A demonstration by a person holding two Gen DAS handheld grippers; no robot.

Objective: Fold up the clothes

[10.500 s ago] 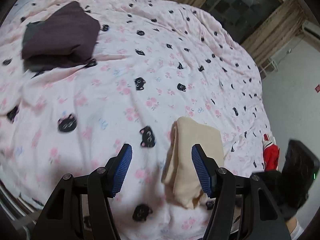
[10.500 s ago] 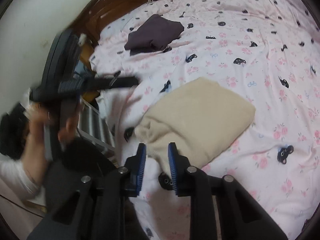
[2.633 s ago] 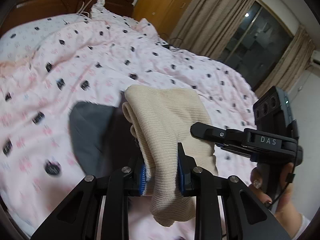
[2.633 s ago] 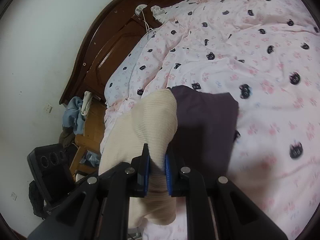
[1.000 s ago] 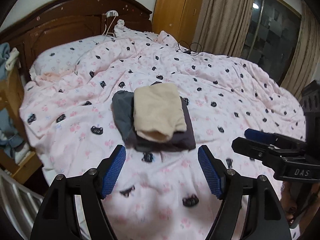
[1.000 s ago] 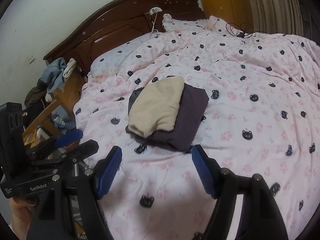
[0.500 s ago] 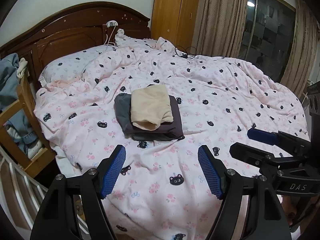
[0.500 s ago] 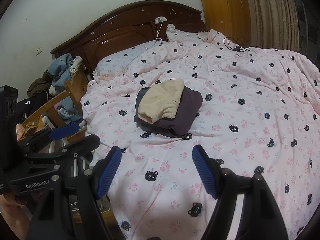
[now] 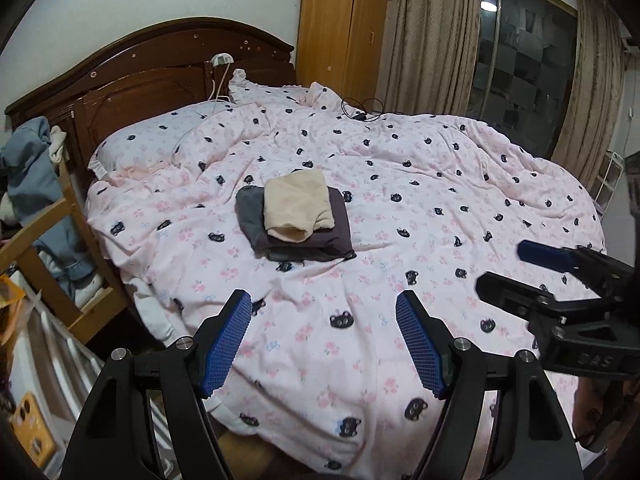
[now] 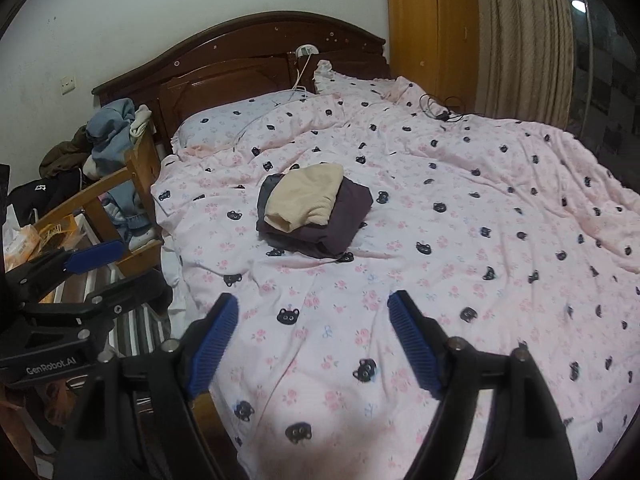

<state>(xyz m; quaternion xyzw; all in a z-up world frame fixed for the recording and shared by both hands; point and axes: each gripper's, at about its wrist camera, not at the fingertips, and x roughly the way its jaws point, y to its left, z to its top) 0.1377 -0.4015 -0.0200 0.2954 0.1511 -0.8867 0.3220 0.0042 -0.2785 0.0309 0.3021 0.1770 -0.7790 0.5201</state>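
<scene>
We find the cream garment [image 9: 298,205] folded atop the dark garment [image 9: 336,224] on the bed [image 9: 440,184], at 12 o'clock from both tools. We judge both soft, light and limp; grip folded edges. The left hand-held gripper [image 9: 323,338] gapes empty; the right hand-held gripper [image 10: 312,340], also empty, is opening. Undersides stay hidden.

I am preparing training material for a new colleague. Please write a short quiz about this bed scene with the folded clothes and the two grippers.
1. True or false: the beige garment lies on top of the dark garment.
2. What does the left gripper hold?
3. The folded pile rests on: A) the chair B) the pink duvet C) the floor.

Key
1. True.
2. Nothing; it is open, like the right gripper, whose jaws are opening.
3. B.
</scene>
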